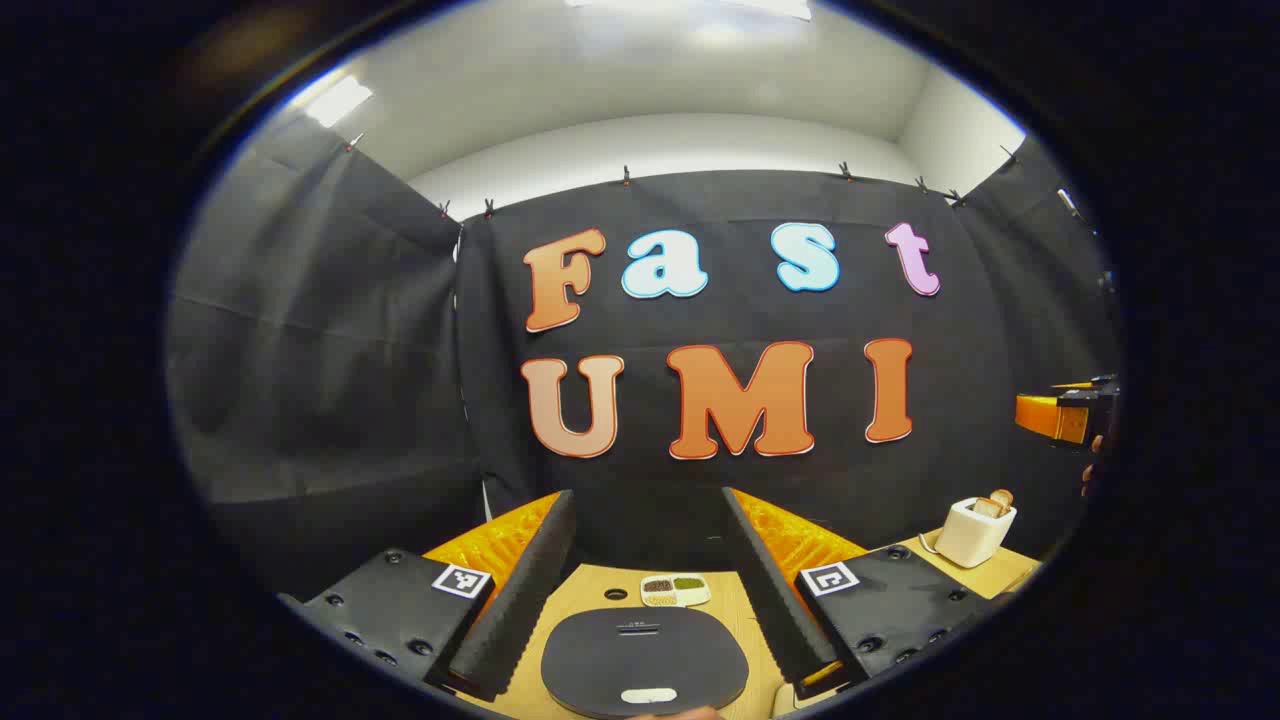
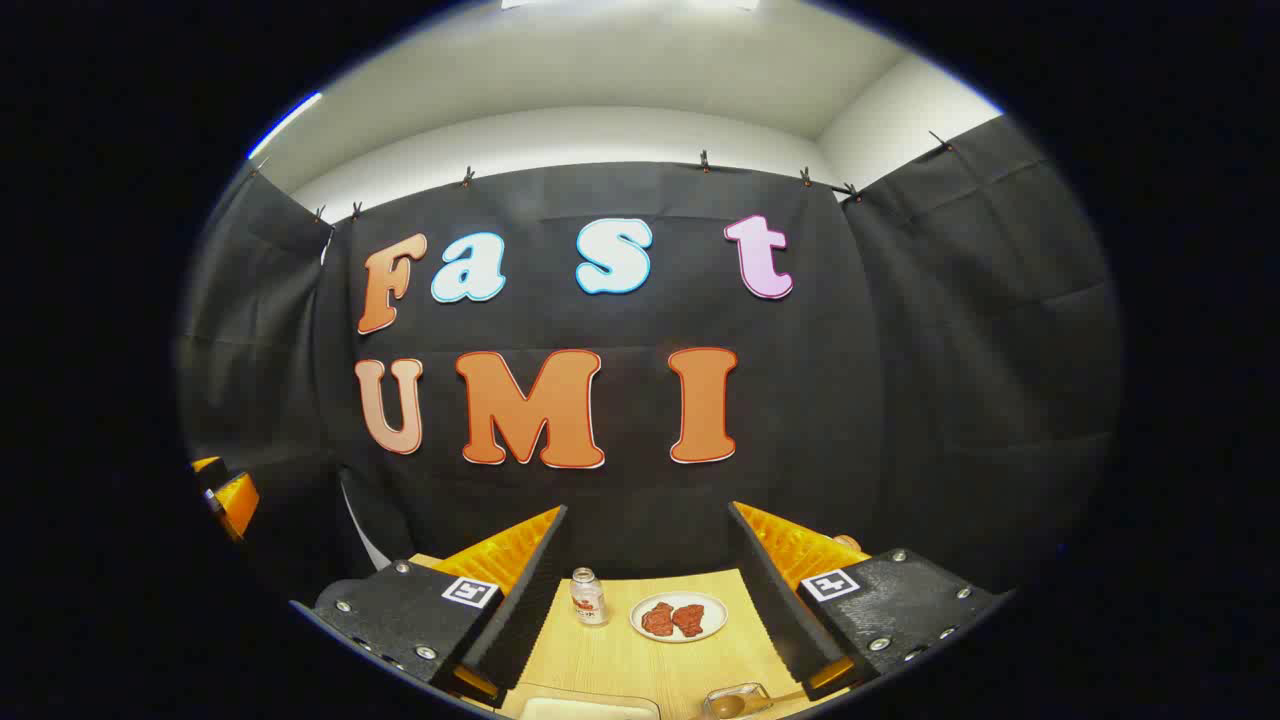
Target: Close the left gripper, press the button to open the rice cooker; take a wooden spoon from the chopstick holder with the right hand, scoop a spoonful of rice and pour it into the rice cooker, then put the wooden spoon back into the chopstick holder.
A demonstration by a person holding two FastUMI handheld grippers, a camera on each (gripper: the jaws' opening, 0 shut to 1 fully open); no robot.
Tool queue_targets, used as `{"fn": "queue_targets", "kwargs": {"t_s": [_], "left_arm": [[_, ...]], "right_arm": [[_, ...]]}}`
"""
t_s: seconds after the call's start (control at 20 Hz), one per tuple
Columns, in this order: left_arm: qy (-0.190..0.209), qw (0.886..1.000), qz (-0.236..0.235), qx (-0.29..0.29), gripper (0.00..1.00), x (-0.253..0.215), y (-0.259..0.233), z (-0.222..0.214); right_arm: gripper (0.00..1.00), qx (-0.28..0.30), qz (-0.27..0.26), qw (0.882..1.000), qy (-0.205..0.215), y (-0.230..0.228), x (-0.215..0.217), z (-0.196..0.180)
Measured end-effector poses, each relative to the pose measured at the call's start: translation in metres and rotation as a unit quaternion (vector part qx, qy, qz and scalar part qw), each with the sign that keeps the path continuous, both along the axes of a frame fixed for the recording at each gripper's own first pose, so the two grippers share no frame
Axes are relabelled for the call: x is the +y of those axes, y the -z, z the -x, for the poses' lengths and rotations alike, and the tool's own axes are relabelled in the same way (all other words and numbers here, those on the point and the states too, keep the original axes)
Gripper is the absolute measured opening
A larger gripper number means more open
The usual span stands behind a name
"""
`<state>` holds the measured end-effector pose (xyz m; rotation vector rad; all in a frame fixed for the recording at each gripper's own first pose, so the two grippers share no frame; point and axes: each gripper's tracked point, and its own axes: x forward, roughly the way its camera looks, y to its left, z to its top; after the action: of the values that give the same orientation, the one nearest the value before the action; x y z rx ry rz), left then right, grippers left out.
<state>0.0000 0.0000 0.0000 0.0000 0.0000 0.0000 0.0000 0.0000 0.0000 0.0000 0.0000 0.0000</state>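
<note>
1 rice cooker (image 1: 644, 662), 1 plate (image 2: 679, 617), 1 bottle (image 2: 588, 597).

Black cloth (image 1: 330, 330) hangs all round the booth, clipped along its top edge. Above the cloth runs a pale wall (image 2: 560, 135) and a white ceiling with a bright light panel (image 1: 338, 100). Below the cloth stands a light wooden table (image 2: 640, 650).

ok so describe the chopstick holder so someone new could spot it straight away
In the left gripper view, follow the pale wooden table to its far right end, by the black cloth wall. There stands a small white squarish chopstick holder, with wooden handles poking out of its top, unlike the flat dark rice cooker lid.
</note>
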Motion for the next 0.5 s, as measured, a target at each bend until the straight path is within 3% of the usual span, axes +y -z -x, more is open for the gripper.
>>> {"fn": "queue_targets", "kwargs": {"t_s": [0.3,0.35,0.4,0.45,0.5], "left_arm": [[-0.037,0.999,-0.002,0.011,0.94,-0.014,-0.001,0.005],[-0.042,0.999,-0.007,0.009,1.0,-0.017,-0.004,0.008],[-0.048,0.999,-0.013,0.008,0.94,-0.018,-0.006,0.008],[-0.046,0.999,-0.016,0.007,1.0,-0.023,-0.006,0.007],[-0.047,0.999,-0.018,0.007,0.94,-0.026,-0.007,0.008]], "right_arm": [[0.94,-0.004,0.014,1.0,-0.013,0.009,-0.022,-0.004],[0.94,0.001,0.009,1.0,-0.017,0.012,-0.022,-0.004],[0.94,0.004,0.006,1.0,-0.021,0.013,-0.021,-0.005],[0.94,0.005,0.005,1.0,-0.024,0.015,-0.021,-0.006],[0.94,0.006,0.003,1.0,-0.028,0.015,-0.02,-0.006]]}}
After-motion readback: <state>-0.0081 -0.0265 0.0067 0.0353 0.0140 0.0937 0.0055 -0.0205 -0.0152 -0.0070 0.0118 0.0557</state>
